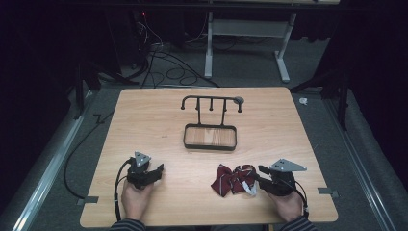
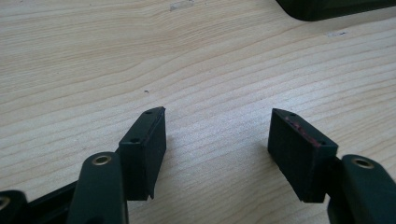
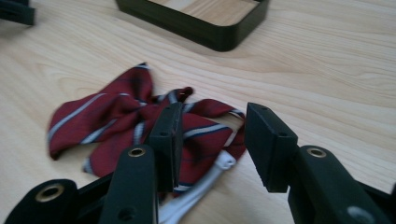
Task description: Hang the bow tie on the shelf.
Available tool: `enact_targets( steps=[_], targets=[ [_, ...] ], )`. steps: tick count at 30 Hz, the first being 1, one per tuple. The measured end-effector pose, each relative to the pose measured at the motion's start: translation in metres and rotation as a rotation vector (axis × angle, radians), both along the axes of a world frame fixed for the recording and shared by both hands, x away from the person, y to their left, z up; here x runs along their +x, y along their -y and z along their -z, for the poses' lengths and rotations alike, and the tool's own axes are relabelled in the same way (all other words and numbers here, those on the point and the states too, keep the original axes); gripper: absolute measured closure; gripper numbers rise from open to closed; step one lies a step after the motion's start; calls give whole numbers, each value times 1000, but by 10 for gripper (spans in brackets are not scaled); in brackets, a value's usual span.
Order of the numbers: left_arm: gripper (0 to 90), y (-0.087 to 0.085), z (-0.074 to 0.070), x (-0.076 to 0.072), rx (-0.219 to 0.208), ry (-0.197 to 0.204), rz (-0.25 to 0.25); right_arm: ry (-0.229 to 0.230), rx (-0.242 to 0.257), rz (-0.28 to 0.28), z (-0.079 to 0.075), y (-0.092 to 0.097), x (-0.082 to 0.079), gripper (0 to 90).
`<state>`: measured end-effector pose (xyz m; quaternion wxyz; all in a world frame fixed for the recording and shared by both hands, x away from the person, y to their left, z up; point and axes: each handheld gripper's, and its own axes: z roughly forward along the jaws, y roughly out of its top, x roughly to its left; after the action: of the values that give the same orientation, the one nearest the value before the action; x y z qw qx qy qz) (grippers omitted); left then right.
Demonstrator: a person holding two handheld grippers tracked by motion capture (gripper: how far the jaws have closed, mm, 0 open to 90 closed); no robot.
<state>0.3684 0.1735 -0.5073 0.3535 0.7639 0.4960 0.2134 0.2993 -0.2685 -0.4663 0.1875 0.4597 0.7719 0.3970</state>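
Observation:
A dark red bow tie (image 1: 233, 179) with pale stripes and a white strap lies on the wooden table (image 1: 144, 115) near its front edge, right of centre. My right gripper (image 1: 260, 174) is open at the bow tie's right end; in the right gripper view its jaws straddle the right wing of the bow tie (image 3: 121, 116), gripper midpoint (image 3: 212, 122). My left gripper (image 1: 156, 171) rests open at the front left over bare wood, nothing between its jaws (image 2: 217, 123). A black stand (image 1: 210, 127) with a tray base and a hook bar sits at the table's centre.
The stand's tray (image 3: 201, 21) lies just beyond the bow tie; its corner (image 2: 327, 7) shows in the left gripper view. Cables and table legs lie on the floor behind the table. Metal rails run along both sides.

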Motion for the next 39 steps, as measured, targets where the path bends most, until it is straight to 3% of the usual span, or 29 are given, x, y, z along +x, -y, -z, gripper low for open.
enact_targets(
  steps=[8, 11, 22, 29, 31, 38, 39],
  targets=[
    [376, 0, 0, 0, 1, -1, 0, -18, 1, -50, -3, -15, -6, 599],
    [376, 0, 0, 0, 1, -1, 0, -32, 1, -75, 2, -21, -5, 593],
    [376, 0, 0, 0, 2, -1, 0, -87, -7, -86, 16, -31, 4, 617],
    [376, 0, 0, 0, 0, 0, 0, -120, -13, -90, 23, -33, 8, 727],
    [376, 0, 0, 0, -1, -1, 0, -110, -7, -88, 24, -31, 8, 812],
    [375, 0, 0, 0, -3, -1, 0, -64, 0, -89, 17, -29, 6, 858],
    [375, 0, 0, 0, -3, -1, 0, -38, -9, -92, 12, -29, 5, 864]
  ],
)
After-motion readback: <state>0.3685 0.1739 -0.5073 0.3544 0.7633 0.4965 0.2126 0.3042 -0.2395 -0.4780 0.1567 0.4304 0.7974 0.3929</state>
